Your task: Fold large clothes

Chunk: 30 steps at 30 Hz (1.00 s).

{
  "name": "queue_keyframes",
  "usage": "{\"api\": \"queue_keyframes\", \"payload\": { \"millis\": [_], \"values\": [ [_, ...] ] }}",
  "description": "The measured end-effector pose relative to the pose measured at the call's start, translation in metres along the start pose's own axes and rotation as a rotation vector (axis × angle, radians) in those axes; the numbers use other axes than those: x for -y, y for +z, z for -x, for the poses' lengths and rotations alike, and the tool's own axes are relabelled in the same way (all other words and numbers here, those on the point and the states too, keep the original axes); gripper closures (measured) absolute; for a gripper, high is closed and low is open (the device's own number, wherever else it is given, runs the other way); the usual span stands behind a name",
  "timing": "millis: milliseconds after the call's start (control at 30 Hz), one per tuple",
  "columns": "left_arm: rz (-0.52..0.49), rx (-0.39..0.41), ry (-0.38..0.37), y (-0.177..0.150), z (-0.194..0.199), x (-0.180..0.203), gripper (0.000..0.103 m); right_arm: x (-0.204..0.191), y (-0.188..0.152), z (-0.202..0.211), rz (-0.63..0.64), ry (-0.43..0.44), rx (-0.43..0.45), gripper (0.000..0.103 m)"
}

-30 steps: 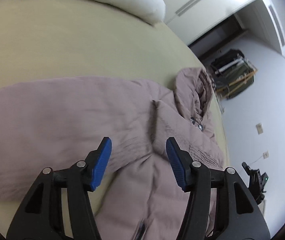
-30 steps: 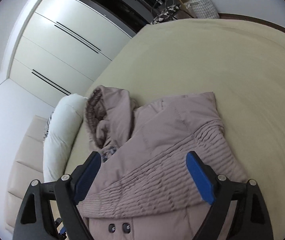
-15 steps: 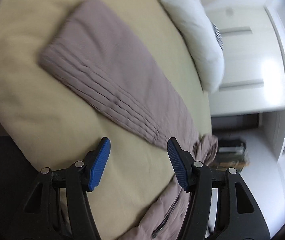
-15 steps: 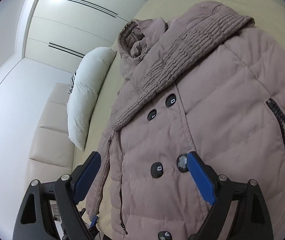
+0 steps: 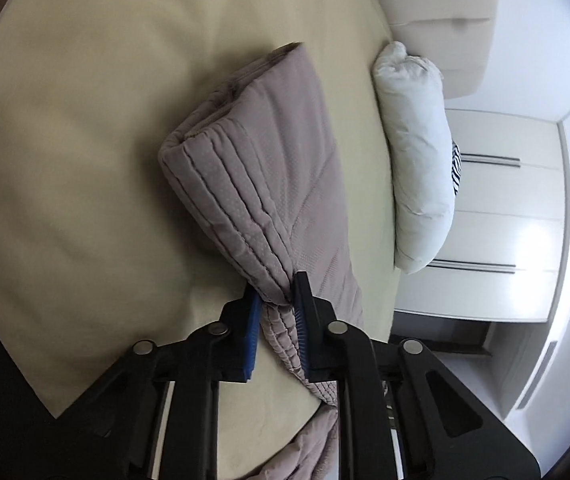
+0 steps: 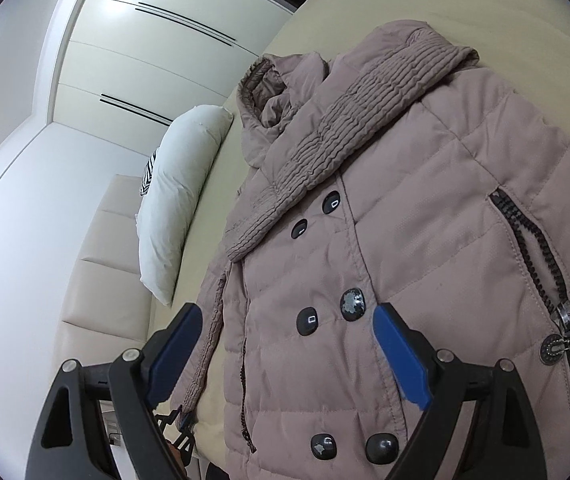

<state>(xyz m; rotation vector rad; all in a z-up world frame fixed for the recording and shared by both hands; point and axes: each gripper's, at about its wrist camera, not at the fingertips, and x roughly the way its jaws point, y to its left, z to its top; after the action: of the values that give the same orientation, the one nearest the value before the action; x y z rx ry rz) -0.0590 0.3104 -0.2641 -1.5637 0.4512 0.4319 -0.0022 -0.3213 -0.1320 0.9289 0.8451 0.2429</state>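
The left gripper is clenched on the ribbed cuff edge of the coat's sleeve; its jaws have just been closing, and the blue pads now pinch the stitched fabric between them. From that pinch the sleeve runs away across the bed, its far end doubled over in a thick fold with the quilted ribbing facing the camera. Beyond the sleeve a white pillow lies along the bed's edge, against a pale padded headboard, and a white wardrobe with dark bar handles stands behind.

The right gripper is released — its jaws stand wide apart above the front of the coat, with nothing between the pads, though whether they touch the fabric cannot be told. Directly ahead of it sit two dark buttons of the double-breasted front, with more pairs nearer and farther along the placket. The mauve quilted coat lies face up on the bed, the other sleeve folded across the chest, the hood at the far end toward the pillow, and a black pocket zip on the right side. At the lower left of that view the left gripper shows dimly at the sleeve's end — details there are too small to tell
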Motion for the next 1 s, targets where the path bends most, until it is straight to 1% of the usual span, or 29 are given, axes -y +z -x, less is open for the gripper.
{"api": "queue_keyframes", "payload": {
  "millis": [33, 67, 100, 133, 200, 333, 367, 400, 467, 500, 600, 633, 667, 700, 800, 833, 867, 933, 1000],
  "values": [
    [-0.018, 0.009, -0.003, -0.005, 0.002, 0.006, 0.093, 0.004, 0.000, 0.001, -0.009, 0.001, -0.001, 0.014],
    [-0.049, 0.020, -0.001, 0.003, 0.009, 0.014, 0.094, 0.007, 0.000, 0.001, -0.017, 0.001, -0.002, 0.014],
    [-0.098, 0.035, 0.006, 0.001, 0.012, 0.026, 0.094, 0.010, 0.001, 0.003, -0.022, 0.000, -0.002, 0.014],
    [-0.160, 0.046, 0.007, 0.006, 0.017, 0.040, 0.095, 0.013, 0.002, 0.004, -0.027, 0.000, 0.000, 0.014],
    [-0.304, 0.069, 0.006, -0.004, 0.025, 0.075, 0.096, 0.015, 0.004, 0.008, -0.030, 0.004, 0.008, 0.015],
    [-0.602, 0.070, -0.026, -0.046, 0.026, 0.154, 0.096, 0.023, 0.011, 0.014, -0.039, 0.007, 0.028, 0.015],
    [-0.672, 0.062, -0.033, -0.060, 0.023, 0.171, 0.096, 0.025, 0.012, 0.016, -0.042, 0.008, 0.033, 0.015],
    [-0.757, 0.044, -0.044, -0.082, 0.018, 0.190, 0.096, 0.027, 0.014, 0.017, -0.043, 0.008, 0.036, 0.015],
    [-0.898, 0.000, -0.060, -0.129, 0.004, 0.220, 0.096, 0.032, 0.017, 0.019, -0.045, 0.001, 0.041, 0.015],
    [-0.987, -0.028, -0.069, -0.159, -0.003, 0.231, 0.096, 0.034, 0.019, 0.020, -0.047, -0.004, 0.042, 0.015],
    [-1.180, -0.114, -0.085, -0.233, -0.024, 0.244, 0.097, 0.042, 0.026, 0.019, -0.060, -0.011, 0.035, 0.015],
    [-1.239, -0.141, -0.082, -0.256, -0.032, 0.244, 0.097, 0.044, 0.029, 0.018, -0.064, -0.012, 0.028, 0.015],
    [-1.308, -0.185, -0.062, -0.282, -0.045, 0.240, 0.097, 0.046, 0.033, 0.016, -0.068, -0.016, 0.020, 0.015],
    [-1.353, -0.234, -0.039, -0.300, -0.059, 0.233, 0.097, 0.048, 0.037, 0.013, -0.069, -0.017, 0.012, 0.015],
    [-1.449, -0.327, 0.029, -0.335, -0.088, 0.209, 0.097, 0.047, 0.048, -0.001, -0.073, -0.018, -0.037, 0.014],
    [-1.443, -0.355, 0.034, -0.340, -0.094, 0.203, 0.097, 0.045, 0.051, -0.008, -0.072, -0.011, -0.054, 0.014],
    [-1.433, -0.365, 0.037, -0.341, -0.097, 0.199, 0.097, 0.041, 0.054, -0.016, -0.069, 0.005, -0.076, 0.014],
    [-1.410, -0.368, 0.032, -0.337, -0.102, 0.201, 0.097, 0.030, 0.062, -0.038, -0.063, 0.045, -0.129, 0.013],
    [-1.393, -0.362, 0.025, -0.327, -0.099, 0.197, 0.097, 0.016, 0.069, -0.064, -0.068, 0.083, -0.180, 0.013]
  ]
}}
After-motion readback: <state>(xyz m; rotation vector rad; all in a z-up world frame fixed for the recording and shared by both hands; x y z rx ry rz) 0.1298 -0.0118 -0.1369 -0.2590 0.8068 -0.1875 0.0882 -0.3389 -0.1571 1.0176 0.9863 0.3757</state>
